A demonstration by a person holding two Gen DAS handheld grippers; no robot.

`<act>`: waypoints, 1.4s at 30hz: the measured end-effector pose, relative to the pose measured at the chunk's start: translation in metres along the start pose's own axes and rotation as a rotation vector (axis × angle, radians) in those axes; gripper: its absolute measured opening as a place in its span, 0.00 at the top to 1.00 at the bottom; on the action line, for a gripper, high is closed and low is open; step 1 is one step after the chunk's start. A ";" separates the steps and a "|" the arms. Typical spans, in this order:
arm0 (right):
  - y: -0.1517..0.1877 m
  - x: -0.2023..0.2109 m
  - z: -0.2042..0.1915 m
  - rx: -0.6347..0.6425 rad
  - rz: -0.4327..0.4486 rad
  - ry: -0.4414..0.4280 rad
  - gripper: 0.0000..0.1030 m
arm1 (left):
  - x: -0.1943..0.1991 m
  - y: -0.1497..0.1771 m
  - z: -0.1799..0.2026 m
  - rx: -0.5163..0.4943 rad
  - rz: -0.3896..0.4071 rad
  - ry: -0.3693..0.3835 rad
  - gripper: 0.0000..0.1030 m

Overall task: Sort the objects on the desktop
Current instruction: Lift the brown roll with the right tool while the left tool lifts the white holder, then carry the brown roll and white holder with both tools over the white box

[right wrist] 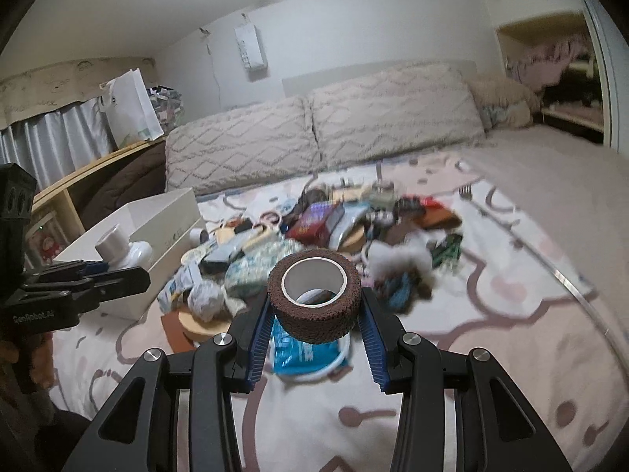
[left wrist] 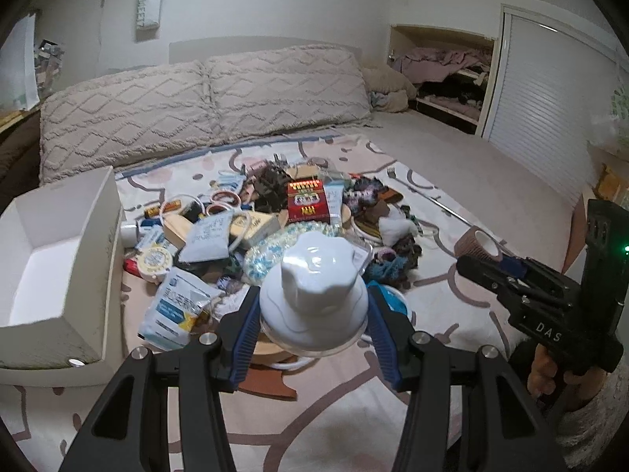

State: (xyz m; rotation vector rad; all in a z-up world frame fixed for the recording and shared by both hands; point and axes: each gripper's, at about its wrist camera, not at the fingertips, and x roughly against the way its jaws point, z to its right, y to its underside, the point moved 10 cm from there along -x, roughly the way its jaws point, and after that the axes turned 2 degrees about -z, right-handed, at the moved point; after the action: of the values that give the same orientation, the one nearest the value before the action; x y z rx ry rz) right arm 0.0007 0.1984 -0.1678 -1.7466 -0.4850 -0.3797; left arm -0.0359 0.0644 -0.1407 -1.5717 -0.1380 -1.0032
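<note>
Above a cluttered bedspread (left wrist: 452,314), the left gripper (left wrist: 314,310) clamps a white bottle (left wrist: 314,295), the right gripper (right wrist: 314,314) a brown tape roll (right wrist: 314,295) — bare cloth nearer; the white box (left wrist: 59,259) looks empty only from the left.

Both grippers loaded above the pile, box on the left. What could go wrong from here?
1. The left gripper holds the white bottle low on its rounded, smooth body; it may slip or tip on the way to the white box.
2. The right gripper pinches the brown tape roll by its soft sides; it could squash or rotate out.
3. Both grippers sit close together; heading for the box at once risks a collision.
</note>
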 end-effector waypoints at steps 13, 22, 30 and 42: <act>-0.051 0.023 -0.005 0.034 0.102 0.002 0.58 | 0.032 -0.039 0.008 -0.031 0.086 -0.042 0.50; -0.082 0.030 -0.019 0.048 0.148 -0.021 0.58 | 0.051 -0.069 0.007 -0.038 0.153 -0.074 0.50; -0.113 0.036 -0.027 0.048 0.196 -0.027 0.58 | 0.064 -0.094 -0.004 -0.029 0.217 -0.094 0.50; -0.146 0.021 -0.049 0.039 0.205 -0.080 0.58 | 0.086 -0.131 -0.023 0.003 0.324 -0.145 0.50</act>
State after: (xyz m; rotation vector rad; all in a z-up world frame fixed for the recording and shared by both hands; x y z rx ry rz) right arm -0.0561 0.1811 -0.0247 -1.7594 -0.3636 -0.1545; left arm -0.0721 0.0450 0.0118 -1.6020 0.0162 -0.6367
